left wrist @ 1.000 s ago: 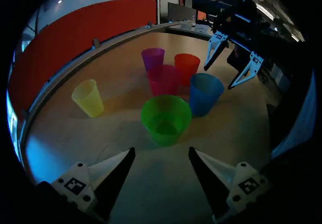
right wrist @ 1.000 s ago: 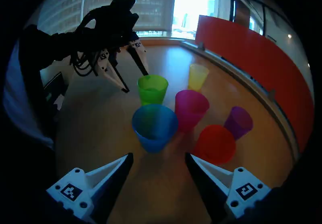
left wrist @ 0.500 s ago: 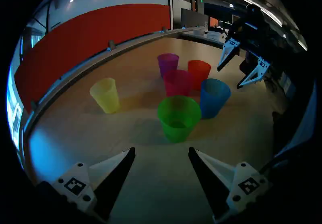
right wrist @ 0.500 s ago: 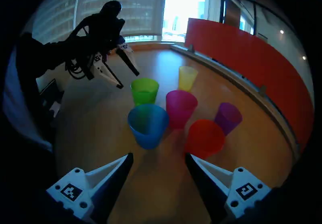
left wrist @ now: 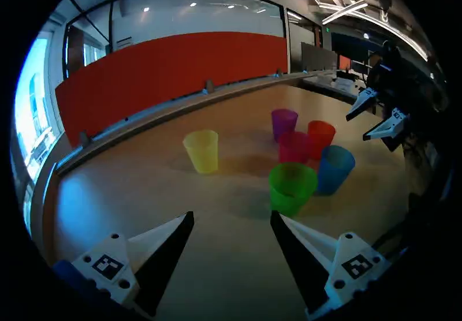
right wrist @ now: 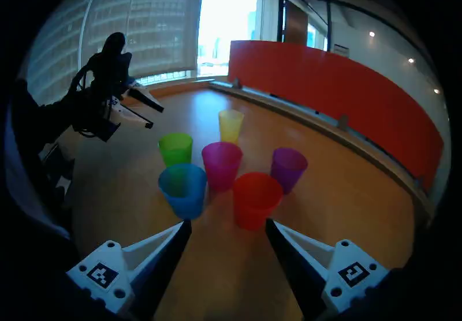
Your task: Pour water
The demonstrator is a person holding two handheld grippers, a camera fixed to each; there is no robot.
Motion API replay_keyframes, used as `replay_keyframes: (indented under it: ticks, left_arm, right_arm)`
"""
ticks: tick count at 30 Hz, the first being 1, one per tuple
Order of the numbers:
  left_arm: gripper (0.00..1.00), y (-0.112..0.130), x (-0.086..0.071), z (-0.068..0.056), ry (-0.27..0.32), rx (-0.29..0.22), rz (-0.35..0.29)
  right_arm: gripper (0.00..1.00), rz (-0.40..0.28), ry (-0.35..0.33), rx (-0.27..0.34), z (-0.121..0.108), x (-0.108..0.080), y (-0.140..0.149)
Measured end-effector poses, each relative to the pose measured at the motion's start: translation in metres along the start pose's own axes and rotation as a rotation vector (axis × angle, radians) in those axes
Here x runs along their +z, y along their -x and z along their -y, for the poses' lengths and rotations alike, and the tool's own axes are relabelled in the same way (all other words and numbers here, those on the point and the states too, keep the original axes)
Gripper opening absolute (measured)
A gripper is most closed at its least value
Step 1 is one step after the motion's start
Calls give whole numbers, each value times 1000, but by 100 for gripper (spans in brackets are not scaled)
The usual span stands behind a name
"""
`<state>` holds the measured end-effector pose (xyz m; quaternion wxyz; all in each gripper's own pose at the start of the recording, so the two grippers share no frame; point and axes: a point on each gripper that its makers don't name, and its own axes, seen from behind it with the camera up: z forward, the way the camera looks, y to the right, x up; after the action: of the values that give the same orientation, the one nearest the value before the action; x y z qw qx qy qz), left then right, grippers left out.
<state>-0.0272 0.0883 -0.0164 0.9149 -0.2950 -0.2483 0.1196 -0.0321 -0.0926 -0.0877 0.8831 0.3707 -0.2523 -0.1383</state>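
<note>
As you hold both grippers above the table, cups: six, all upright, namely a yellow cup (left wrist: 201,150), green cup (left wrist: 292,187), blue cup (left wrist: 335,168), magenta cup (left wrist: 294,146), red cup (left wrist: 320,138) and purple cup (left wrist: 284,123).
Grippers: two; your left gripper (left wrist: 230,214) and right gripper (right wrist: 226,223) each have their fingers spread wide and grip nothing.
Table (left wrist: 144,205): one, wooden, carrying every cup.
Cluster: five cups are packed close; the yellow cup stands apart, left of them in the left gripper view.
Surroundings: a red wall panel (left wrist: 173,61) runs along the table's far side; a bright window (right wrist: 225,26) lies beyond.
In the way: from your right gripper, the blue and red cups stand nearest, in front of the magenta cup.
Left gripper to cups: the green cup is nearest, ahead and right of your fingertips.
Water: you cannot tell which cup holds any.
</note>
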Motion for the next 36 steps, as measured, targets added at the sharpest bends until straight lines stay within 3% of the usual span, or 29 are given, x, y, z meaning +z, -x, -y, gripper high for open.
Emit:
replay_keyframes:
  ticks: [6,14,23,36]
  left_arm:
    - [99,-11,-13,14,-76,-38,-64]
    - [99,-20,-21,16,-127,-61,-137]
    - [99,-33,-36,32,-236,-112,-231]
    - [99,-46,-50,52,-359,-238,-364]
  right_arm:
    - [100,-55,70,40,-15,-11,-13]
    - [100,-123,169,78,-34,-25,-29]
    - [100,-180,339,165,-68,-32,-33]
    - [100,-316,545,251,-105,-44,-63]
